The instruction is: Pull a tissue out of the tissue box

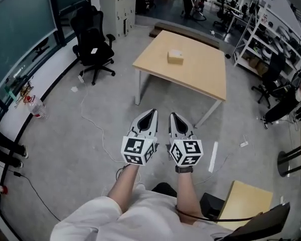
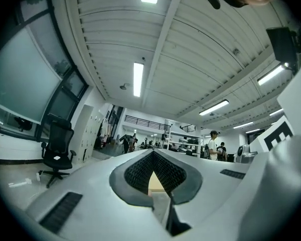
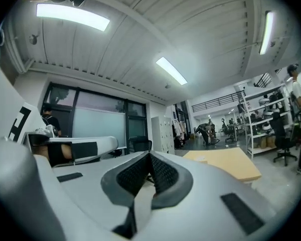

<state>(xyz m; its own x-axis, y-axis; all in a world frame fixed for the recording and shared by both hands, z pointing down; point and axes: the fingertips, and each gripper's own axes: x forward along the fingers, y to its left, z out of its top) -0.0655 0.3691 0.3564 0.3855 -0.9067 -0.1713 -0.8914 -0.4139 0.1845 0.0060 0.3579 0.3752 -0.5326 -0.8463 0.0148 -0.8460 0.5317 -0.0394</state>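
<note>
Well short of the tabletop bearing the box, left gripper and right gripper were held side by side, fingers closed on nothing, presumably for the approach

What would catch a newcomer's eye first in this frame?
The left gripper and the right gripper stand out first, side by side just below the head view's centre, jaws shut on nothing. Ahead stands a light wooden table with the tissue box alone near its middle, well apart from both grippers.

Smooth matt pale wood table
</note>
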